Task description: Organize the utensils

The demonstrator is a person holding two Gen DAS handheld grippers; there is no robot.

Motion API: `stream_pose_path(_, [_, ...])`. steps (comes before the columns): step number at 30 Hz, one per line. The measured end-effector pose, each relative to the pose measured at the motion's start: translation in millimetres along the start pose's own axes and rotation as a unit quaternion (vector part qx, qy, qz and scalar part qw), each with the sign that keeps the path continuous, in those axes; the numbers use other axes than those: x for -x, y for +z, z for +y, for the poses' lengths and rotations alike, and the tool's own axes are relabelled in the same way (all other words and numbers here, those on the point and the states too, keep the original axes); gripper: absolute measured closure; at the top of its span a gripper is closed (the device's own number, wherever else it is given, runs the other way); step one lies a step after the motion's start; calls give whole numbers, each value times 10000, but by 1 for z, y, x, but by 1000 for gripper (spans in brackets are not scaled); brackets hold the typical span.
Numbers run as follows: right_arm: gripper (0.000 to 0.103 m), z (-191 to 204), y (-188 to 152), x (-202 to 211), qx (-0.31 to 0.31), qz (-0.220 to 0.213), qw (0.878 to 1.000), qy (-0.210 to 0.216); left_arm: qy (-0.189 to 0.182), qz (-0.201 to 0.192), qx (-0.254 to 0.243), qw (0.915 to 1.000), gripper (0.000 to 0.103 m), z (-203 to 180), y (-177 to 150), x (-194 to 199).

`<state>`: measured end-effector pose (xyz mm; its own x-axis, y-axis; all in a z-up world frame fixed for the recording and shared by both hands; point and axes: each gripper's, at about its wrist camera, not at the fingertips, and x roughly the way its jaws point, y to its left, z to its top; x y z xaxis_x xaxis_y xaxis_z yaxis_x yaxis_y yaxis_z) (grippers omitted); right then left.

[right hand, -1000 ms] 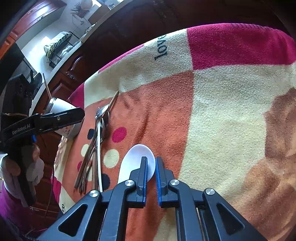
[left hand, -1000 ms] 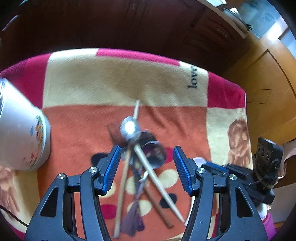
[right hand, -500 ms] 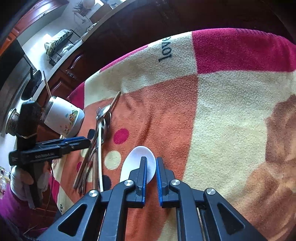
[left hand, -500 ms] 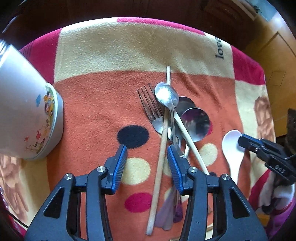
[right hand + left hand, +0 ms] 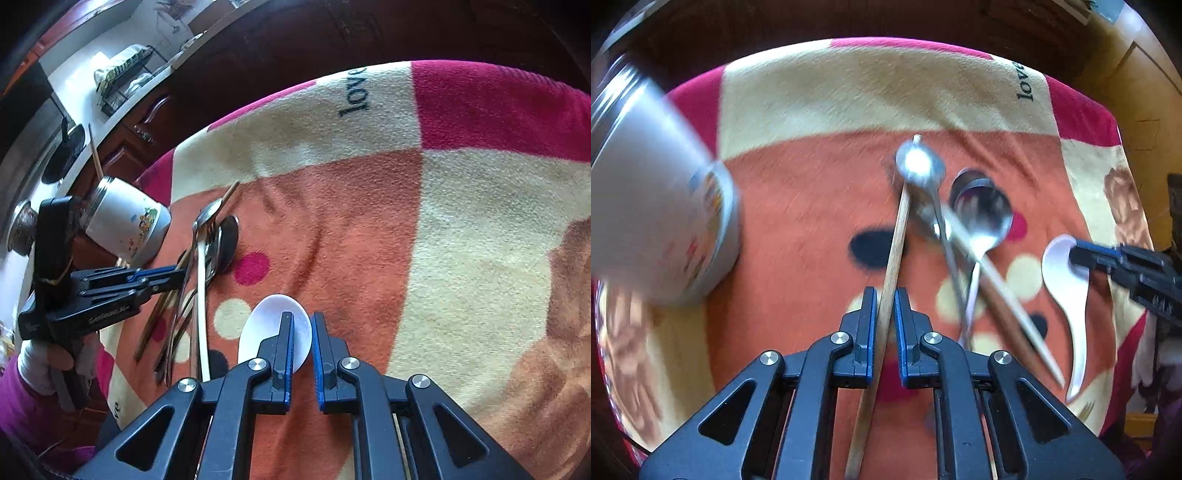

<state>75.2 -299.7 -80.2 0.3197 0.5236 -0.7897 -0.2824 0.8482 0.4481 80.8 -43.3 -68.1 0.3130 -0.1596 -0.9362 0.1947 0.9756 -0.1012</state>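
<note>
Pinching a long wooden chopstick (image 5: 896, 236), the left gripper (image 5: 885, 306) has its two fingers pressed against the stick's sides, near the middle of its length. The far end of the stick lies under a shiny metal spoon (image 5: 919, 166) in the pile of spoons and sticks on the orange, cream and pink blanket (image 5: 820, 110).

The right gripper (image 5: 302, 332) pinches the edge of a white spoon (image 5: 266, 321), which sits on the blanket, to the right of the pile. Its fingers look almost closed on the bowl of the spoon.

A white cup with cartoon pictures (image 5: 129, 225) stands at the left side, and one stick already pokes out of it.

I think the step now is picking up. Next, the stick should be lifted free of the pile and dropped into the cup. It must slide out gently, or the metal spoon on top may get dragged along.
</note>
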Motion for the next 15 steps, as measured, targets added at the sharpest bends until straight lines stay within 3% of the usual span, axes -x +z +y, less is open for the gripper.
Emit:
stream_pose_path(5, [95, 7, -1, 0, 78, 9, 9999, 137, -53, 110, 263, 9996, 97, 25, -43, 16])
stream_pose_path(9, [95, 12, 0, -9, 154, 113, 9997, 123, -248, 221, 570, 9978, 96, 40, -57, 27])
stream_pose_path(13, [95, 12, 3, -14, 67, 167, 9997, 162, -153, -62, 715, 9973, 69, 43, -46, 33])
stream_pose_path(15, [94, 10, 5, -15, 1, 200, 9996, 197, -211, -98, 792, 9966, 66, 42, -35, 27])
